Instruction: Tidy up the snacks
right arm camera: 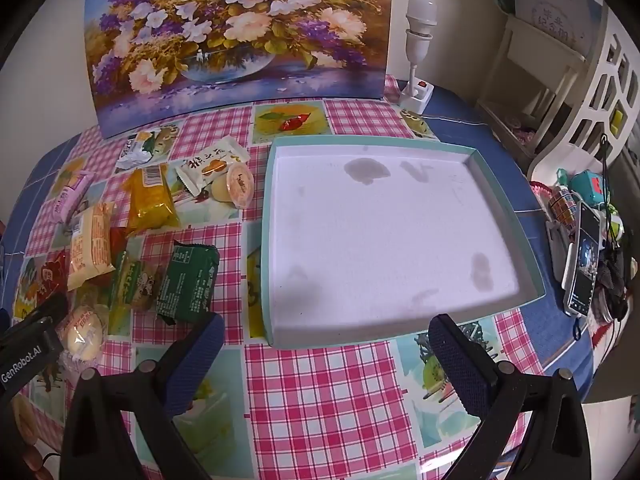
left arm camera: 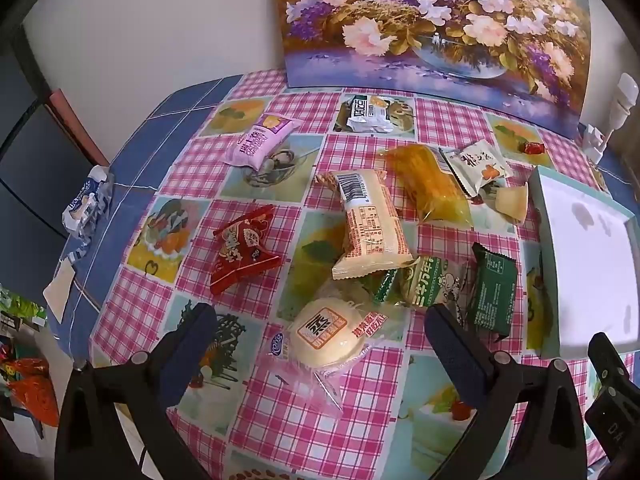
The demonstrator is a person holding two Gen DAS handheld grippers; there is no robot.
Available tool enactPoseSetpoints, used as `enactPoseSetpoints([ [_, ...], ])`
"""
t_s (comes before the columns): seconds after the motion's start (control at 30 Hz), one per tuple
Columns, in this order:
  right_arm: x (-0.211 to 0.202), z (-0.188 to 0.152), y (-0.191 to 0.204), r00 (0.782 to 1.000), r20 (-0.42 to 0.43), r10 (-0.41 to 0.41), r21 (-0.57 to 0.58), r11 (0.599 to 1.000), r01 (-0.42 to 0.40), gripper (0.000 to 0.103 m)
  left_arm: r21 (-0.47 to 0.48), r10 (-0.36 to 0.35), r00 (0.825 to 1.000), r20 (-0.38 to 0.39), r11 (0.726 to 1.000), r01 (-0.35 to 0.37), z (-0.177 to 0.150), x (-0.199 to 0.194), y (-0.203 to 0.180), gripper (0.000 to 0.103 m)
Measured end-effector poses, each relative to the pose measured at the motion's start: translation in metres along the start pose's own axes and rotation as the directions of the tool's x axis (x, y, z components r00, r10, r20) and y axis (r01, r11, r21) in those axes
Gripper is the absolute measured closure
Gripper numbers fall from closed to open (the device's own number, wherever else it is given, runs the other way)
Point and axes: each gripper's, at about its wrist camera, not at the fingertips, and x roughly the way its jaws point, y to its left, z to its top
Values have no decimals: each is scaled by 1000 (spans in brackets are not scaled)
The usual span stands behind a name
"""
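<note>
The left gripper [left arm camera: 320, 344], jaws wide apart, hovers around a round pale bun in clear wrap [left arm camera: 328, 334] (untouched); the right gripper [right arm camera: 324, 356], equally spread, faces the shallow teal-rimmed white tray [right arm camera: 276, 240].

- 2 grippers: left gripper [left arm camera: 320, 344] and right gripper [right arm camera: 324, 354]
- 1 teal-rimmed tray [right arm camera: 508, 216]
- 1 flower painting [right arm camera: 240, 40]
- 1 red snack packet [left arm camera: 244, 254]
- 1 pink snack packet [left arm camera: 260, 142]
- 1 cream packet with a barcode [left arm camera: 368, 224]
- 1 orange clear-wrapped snack [left arm camera: 432, 184]
- 1 dark green packet [left arm camera: 492, 292]
- 1 round wrapped cake [left arm camera: 326, 332]
- 1 phone [right arm camera: 582, 264]
- 1 white bulb lamp [right arm camera: 418, 40]
</note>
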Motion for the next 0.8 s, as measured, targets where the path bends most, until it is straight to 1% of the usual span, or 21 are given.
enactPoseSetpoints([
  [0.8, 0, 0, -2, 1000, 1, 0, -8, 1000, 0, 0, -1, -2, 1000, 1, 1000, 2, -1, 0, 0, 0],
])
